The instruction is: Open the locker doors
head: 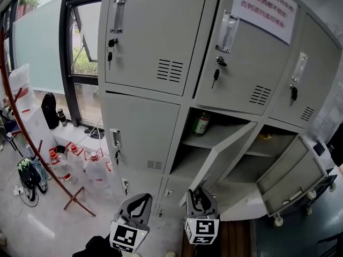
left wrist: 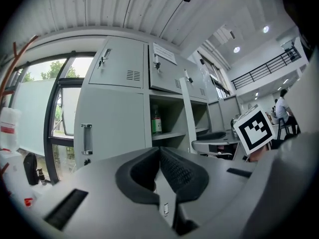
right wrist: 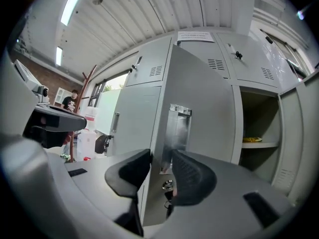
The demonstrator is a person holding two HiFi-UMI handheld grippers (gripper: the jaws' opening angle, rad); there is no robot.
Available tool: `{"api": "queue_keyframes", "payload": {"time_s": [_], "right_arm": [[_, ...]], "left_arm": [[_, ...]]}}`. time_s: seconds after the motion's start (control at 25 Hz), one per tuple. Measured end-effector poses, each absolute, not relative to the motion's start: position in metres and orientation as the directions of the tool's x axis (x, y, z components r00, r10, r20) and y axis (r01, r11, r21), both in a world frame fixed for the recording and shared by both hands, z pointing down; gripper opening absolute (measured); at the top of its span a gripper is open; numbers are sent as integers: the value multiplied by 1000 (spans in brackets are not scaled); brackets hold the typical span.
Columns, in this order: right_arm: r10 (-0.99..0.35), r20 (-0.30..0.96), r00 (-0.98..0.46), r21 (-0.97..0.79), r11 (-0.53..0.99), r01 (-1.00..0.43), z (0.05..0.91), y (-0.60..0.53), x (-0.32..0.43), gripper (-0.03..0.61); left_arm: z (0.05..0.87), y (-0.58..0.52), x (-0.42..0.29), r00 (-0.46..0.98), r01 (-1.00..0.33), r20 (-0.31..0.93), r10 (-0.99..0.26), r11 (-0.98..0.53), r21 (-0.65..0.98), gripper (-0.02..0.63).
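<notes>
A: Your right hand-held gripper (right wrist: 158, 158) has its jaws apart, with the free edge of the middle locker door (right wrist: 199, 108) standing in the gap. That door is swung well open.

B: The pads don't seem to press on the metal, though the right jaw covers the spot, so you can't be sure. Your left hand-held gripper (left wrist: 159, 153) has its jaws together on nothing, and it points at the closed door (left wrist: 112, 121) to the left of the open compartment.

A: The right-hand door (head: 292, 175) hangs open too. The three top doors (head: 155, 36) are shut, with keys in their locks.

B: Your two grippers hide most of the bottom row. A green bottle (head: 201, 123) stands on the middle shelf. Something yellow (head: 263, 137) lies in the right compartment, too small to name. The print on the paper notice (head: 263, 4) is too small to read.
</notes>
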State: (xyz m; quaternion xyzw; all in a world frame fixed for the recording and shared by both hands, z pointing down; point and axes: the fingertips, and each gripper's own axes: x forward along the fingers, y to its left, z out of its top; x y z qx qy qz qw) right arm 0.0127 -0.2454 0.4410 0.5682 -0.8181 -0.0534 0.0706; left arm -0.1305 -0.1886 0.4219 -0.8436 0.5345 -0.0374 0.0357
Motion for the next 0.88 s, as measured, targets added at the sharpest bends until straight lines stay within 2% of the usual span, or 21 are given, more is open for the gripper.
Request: {"api": "queue_keyframes", "payload": {"time_s": [0.88], "right_arm": [[-994, 58, -89, 198, 99, -975, 442, -172, 102, 117]], "left_arm": [[416, -162, -36, 662, -744, 6, -750, -658, -121, 25]]}}
